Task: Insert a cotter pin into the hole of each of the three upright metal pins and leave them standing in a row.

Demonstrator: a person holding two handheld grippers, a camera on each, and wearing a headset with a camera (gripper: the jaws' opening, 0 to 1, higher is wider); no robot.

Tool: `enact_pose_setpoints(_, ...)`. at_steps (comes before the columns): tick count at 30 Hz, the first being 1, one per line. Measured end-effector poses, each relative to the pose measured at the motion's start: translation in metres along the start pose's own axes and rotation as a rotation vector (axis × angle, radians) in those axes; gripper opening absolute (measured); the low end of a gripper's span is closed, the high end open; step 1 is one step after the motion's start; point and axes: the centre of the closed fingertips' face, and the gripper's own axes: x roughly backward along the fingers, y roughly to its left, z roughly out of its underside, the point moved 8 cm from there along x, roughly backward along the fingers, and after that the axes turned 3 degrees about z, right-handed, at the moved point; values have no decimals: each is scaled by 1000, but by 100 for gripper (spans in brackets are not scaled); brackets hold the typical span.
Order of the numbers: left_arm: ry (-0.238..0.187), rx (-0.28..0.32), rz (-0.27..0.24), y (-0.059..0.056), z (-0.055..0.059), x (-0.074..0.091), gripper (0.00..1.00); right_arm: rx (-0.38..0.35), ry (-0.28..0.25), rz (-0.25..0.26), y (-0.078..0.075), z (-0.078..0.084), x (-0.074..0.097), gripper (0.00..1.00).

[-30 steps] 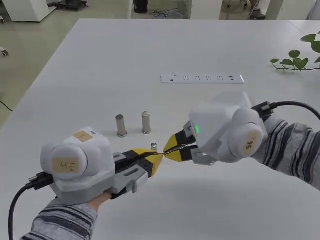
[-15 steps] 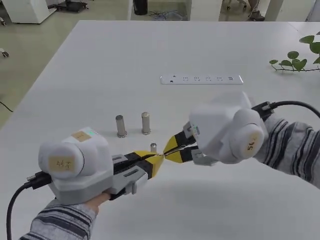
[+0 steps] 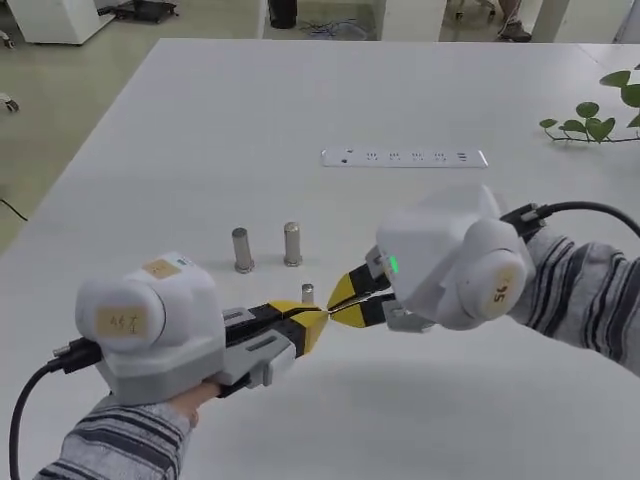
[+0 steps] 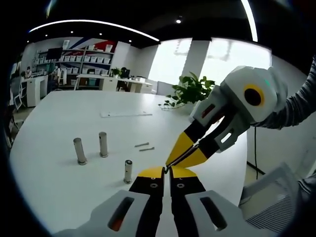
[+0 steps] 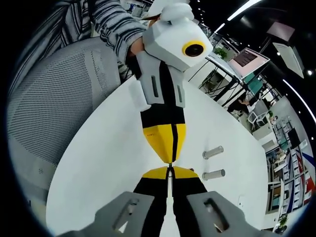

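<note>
Three short metal pins stand upright on the white table: two side by side (image 3: 241,250) (image 3: 292,244) and a third (image 3: 307,293) nearer, just behind the gripper tips. My left gripper (image 3: 312,318) and right gripper (image 3: 342,301) meet tip to tip above the table. A thin cotter pin (image 3: 326,309) bridges them, and each gripper is shut on one end of it. In the left gripper view my own yellow tips (image 4: 165,171) touch the right gripper's tips, with the near metal pin (image 4: 128,171) just to their left. In the right gripper view the left gripper (image 5: 171,159) faces mine (image 5: 169,171).
Two loose cotter pins (image 4: 143,146) lie on the table beyond the metal pins. A white power strip (image 3: 404,157) sits farther back and a plant sprig (image 3: 598,115) at the far right. A grey mesh chair (image 5: 54,113) stands beside the table's near edge.
</note>
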Motion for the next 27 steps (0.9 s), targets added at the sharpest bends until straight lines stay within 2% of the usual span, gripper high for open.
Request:
enact_pose_setpoints(4,-2,4,7,-1,0,0,0,3,1,1,0,-1,0,0)
enact_pose_setpoints(6,-2,27,7,0,0,0,0,7,2,3,0,-1,-1,0)
enact_pose_setpoints(8,-3,15,10,0,0,0,0,-3,2,10,0,-1,-1,0)
enact_pose_setpoints(18,21,-153,48,-6,-1,2,0,-94,23,-12,3,7,0,0)
enact_pose_setpoints(27,48,-296,117,-11,-1,4,0,-187,-15,-51,9,9,0,0)
